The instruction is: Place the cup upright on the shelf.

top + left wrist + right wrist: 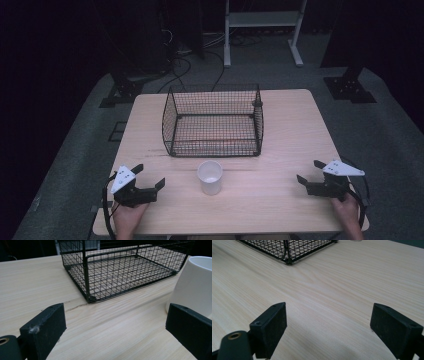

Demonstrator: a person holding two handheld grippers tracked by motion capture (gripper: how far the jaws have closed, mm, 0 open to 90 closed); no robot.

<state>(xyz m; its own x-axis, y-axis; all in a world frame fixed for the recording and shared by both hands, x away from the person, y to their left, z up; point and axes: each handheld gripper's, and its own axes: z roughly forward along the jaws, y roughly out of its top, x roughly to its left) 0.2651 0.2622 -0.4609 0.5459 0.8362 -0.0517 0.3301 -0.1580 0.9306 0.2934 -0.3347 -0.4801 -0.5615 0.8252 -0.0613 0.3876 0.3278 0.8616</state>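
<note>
Two grippers rest near the table's (300,115) front edge, the left gripper (148,176) and right gripper (306,171) both spread wide with nothing between their jaws. Between them stands a white cup (209,177), just before the wire basket (213,121).

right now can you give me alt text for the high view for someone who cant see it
A white cup stands upright on a light wooden table, just in front of an empty black wire basket. A person's hands hold the left gripper and the right gripper low at the table's near corners, both open and holding nothing, either side of the cup. The surroundings are dark.
</note>
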